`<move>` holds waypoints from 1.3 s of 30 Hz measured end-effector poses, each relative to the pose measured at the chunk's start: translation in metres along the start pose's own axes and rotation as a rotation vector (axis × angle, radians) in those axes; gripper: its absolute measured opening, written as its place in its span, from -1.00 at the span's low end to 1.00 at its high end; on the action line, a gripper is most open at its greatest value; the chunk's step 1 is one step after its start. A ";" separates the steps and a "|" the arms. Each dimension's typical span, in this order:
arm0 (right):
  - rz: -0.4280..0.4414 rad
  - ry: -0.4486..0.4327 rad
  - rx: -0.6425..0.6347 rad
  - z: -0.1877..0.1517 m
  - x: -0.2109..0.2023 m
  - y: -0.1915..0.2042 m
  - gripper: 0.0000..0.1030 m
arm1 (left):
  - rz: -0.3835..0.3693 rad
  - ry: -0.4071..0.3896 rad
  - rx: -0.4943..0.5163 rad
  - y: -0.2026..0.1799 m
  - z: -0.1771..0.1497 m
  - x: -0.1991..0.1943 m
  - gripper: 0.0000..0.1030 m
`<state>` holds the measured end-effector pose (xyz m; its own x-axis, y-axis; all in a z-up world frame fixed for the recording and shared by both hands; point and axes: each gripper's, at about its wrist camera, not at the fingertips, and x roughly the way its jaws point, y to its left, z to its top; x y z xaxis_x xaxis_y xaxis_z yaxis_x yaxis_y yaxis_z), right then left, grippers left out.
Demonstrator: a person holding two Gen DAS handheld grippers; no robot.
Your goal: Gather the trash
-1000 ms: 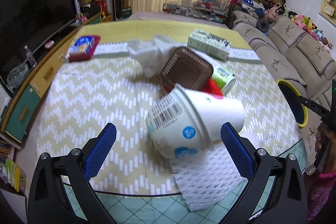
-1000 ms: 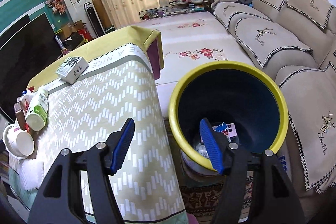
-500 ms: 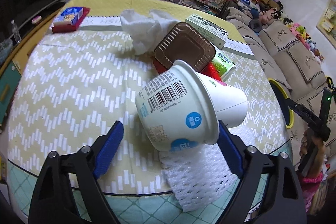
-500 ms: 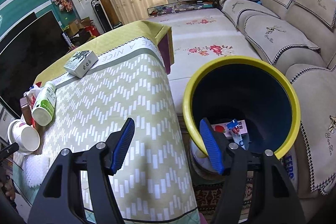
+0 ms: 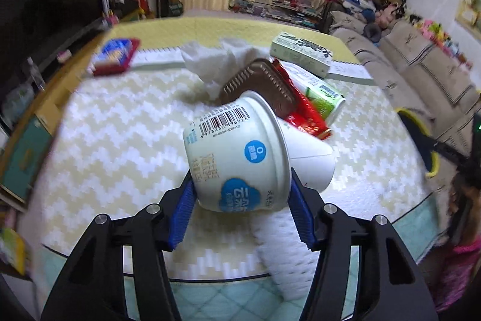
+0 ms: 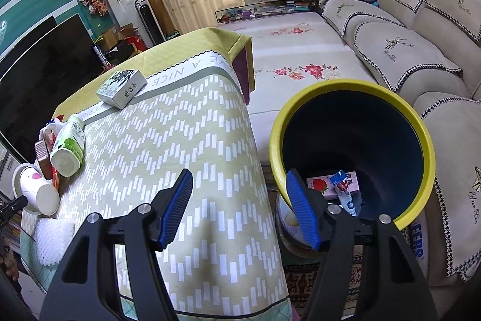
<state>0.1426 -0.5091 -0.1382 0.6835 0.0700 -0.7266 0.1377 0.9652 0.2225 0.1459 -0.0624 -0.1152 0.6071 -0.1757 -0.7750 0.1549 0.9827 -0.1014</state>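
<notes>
While closing, left tongs (image 5: 239, 209) clamp white cup (image 5: 234, 158) | right tongs (image 6: 239, 208) apart, empty

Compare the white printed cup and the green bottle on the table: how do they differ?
The printed cup is wide, white with blue marks and a barcode; the green bottle is slim, green and white. The left gripper clamps the cup; nothing grips the bottle. Both lie tipped over.

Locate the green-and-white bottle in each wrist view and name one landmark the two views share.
Left wrist view: green-and-white bottle lies right of centre, behind the red wrapper.
Right wrist view: the bottle lies at the left, on the table's near-left part.
Shared landmark: the white-and-green box on the tablecloth's far band.
</notes>
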 end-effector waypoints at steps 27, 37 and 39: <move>0.019 0.008 -0.023 -0.002 0.002 0.012 0.19 | 0.132 -0.194 0.076 0.011 0.041 -0.046 0.06; 0.027 -0.007 -0.023 -0.001 -0.003 0.014 0.19 | 0.104 -0.257 0.090 -0.003 0.060 -0.068 0.04; 0.026 -0.013 -0.022 -0.001 -0.007 0.013 0.19 | 0.076 -0.263 0.111 -0.016 0.063 -0.068 0.03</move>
<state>0.1392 -0.4970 -0.1311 0.6962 0.0921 -0.7119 0.1037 0.9684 0.2268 0.1517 -0.0701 -0.0218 0.7993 -0.1254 -0.5877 0.1767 0.9838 0.0305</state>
